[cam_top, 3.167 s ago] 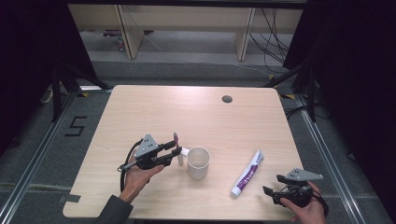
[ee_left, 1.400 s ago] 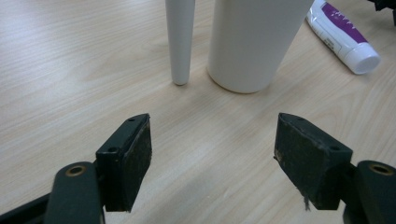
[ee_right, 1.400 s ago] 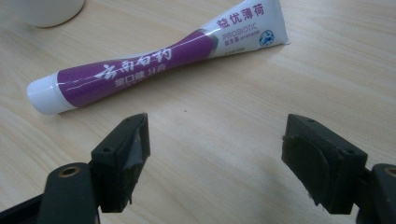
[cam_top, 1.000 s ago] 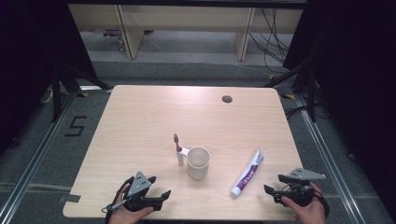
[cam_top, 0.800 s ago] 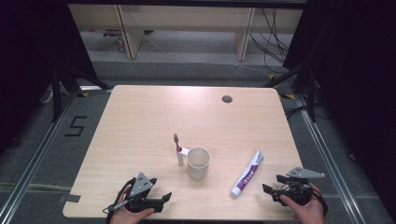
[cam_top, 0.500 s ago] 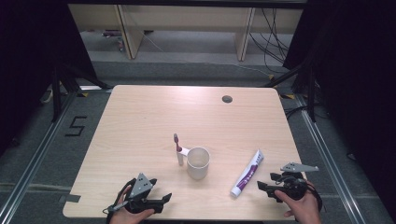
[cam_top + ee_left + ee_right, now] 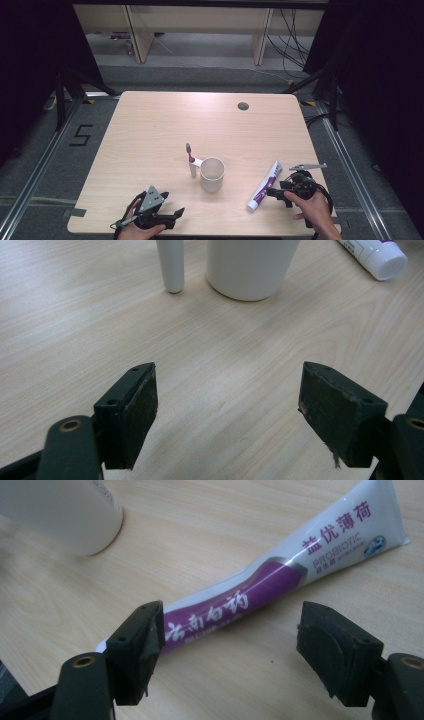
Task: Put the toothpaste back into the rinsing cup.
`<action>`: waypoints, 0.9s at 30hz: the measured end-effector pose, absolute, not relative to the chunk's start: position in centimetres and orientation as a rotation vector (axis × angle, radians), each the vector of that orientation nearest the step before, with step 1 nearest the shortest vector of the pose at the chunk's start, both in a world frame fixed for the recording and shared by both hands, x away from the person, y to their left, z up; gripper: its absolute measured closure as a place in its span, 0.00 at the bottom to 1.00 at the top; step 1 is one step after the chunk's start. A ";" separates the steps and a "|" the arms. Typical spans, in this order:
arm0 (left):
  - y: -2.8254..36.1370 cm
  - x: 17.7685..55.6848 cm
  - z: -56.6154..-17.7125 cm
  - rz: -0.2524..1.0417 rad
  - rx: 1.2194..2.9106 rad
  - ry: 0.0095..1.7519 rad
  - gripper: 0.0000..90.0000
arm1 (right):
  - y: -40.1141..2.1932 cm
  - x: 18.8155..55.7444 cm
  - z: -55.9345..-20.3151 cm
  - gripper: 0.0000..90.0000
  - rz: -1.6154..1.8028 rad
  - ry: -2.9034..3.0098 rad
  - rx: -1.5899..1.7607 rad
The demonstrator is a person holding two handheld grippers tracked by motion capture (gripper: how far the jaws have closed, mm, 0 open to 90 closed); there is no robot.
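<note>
A purple-and-white toothpaste tube (image 7: 264,184) (image 7: 280,575) lies on the table (image 7: 150,140), right of a white cup (image 7: 212,174) (image 7: 65,515). A toothbrush (image 7: 190,160) stands on its white handle (image 7: 170,265) against the cup's (image 7: 250,265) left side. My right gripper (image 7: 276,196) (image 7: 231,609) is open at the tube's cap end. Its jaws have just been opening a little, and the tube lies just ahead of the tips, untouched by the pads. My left gripper (image 7: 171,204) (image 7: 227,372) rests open and empty near the front edge, pointing at the cup.
A round cable hole (image 7: 243,106) sits at the table's far right. Dark floor, metal rails and shelf legs surround the table. The tube's white cap (image 7: 382,257) lies at the far right of the left gripper view.
My right gripper has moved left and slightly up, closing in on the toothpaste tube. Earlier, my left gripper pulled back from the toothbrush to the front edge and has stayed there.
</note>
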State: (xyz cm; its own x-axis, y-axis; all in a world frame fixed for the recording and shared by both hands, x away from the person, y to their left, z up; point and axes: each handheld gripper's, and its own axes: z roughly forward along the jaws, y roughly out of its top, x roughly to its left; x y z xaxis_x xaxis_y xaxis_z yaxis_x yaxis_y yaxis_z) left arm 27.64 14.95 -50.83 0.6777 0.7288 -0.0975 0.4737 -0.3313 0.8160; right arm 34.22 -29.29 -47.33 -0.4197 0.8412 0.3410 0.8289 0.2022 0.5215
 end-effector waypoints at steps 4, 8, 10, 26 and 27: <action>14.9 27.6 -50.8 0.355 1.981 0.931 0.26 | -29.0 34.9 -47.4 0.31 1.006 2.452 1.646; 14.9 27.5 -50.8 0.351 1.983 0.925 0.26 | -28.6 35.6 -47.3 0.31 0.938 2.470 1.638; 14.9 27.5 -50.8 0.351 1.983 0.922 0.26 | -28.2 36.0 -47.6 0.30 0.959 2.454 1.642; 14.6 27.4 -50.7 0.346 1.991 0.886 0.26 | -25.6 37.9 -47.4 0.27 0.646 2.462 1.806; 14.6 27.5 -50.7 0.349 1.993 0.883 0.26 | -25.6 38.2 -47.4 0.28 0.628 2.479 1.744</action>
State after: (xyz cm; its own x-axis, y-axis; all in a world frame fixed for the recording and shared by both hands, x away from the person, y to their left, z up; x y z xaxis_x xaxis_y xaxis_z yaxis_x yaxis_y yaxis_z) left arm 27.46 14.57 -50.65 0.7048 0.7031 -0.0942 0.4490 -0.3394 0.8266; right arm 38.19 -25.56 -47.45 -0.3641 0.9115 0.1915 0.8928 0.2830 0.3505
